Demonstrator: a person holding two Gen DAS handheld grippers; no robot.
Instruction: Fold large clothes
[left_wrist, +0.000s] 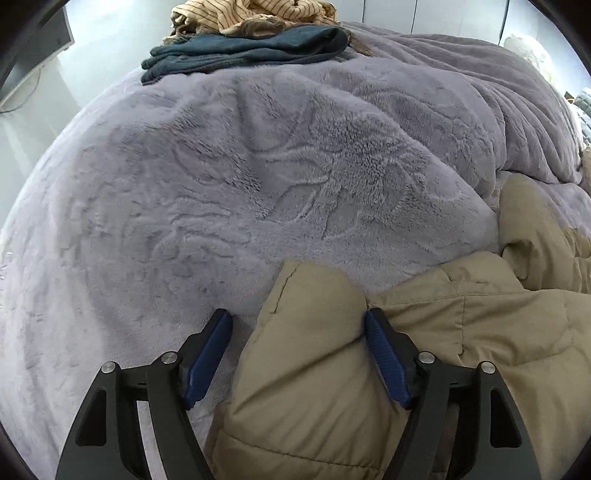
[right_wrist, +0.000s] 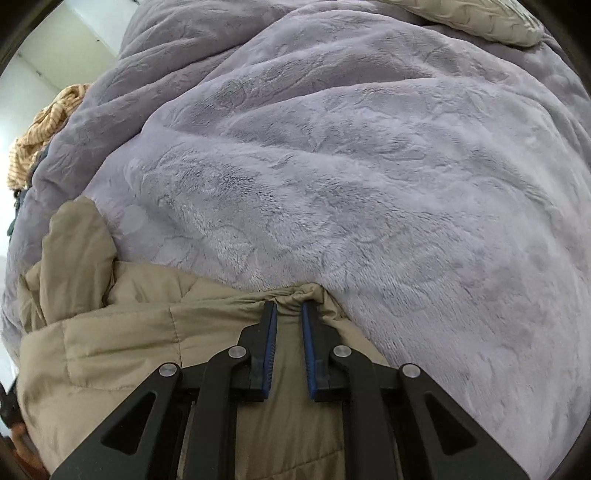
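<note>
- The left gripper (left_wrist: 298, 320) is pointed steeply down at the bed, with its jaws spread wide. A padded fold of the tan jacket (left_wrist: 317, 369) lies between them. The fold is touched by the blue pad at 3 o'clock, while a gap is left at the 9 o'clock pad, so nothing is clamped.
- The right gripper (right_wrist: 289, 309) is also tilted steeply downward. Its jaws are drawn nearly together and are pinched on a bunched edge of the tan jacket (right_wrist: 155, 332), with puckered cloth seen just past the tips at 12 o'clock.
- Two grippers and one jacket are counted. The jacket is spread over the lavender plush blanket (left_wrist: 221, 177), and the lower part of both views is filled by it, from 3 to 6 o'clock on the left and from 6 to 9 o'clock on the right.
- At 12 o'clock in the left view, one folded dark teal garment (left_wrist: 243, 50) is seen on the blanket, with one crumpled striped beige garment (left_wrist: 251, 16) piled behind it.
- A pale quilted cushion (right_wrist: 476, 18) is seen at 1 o'clock in the right view.
</note>
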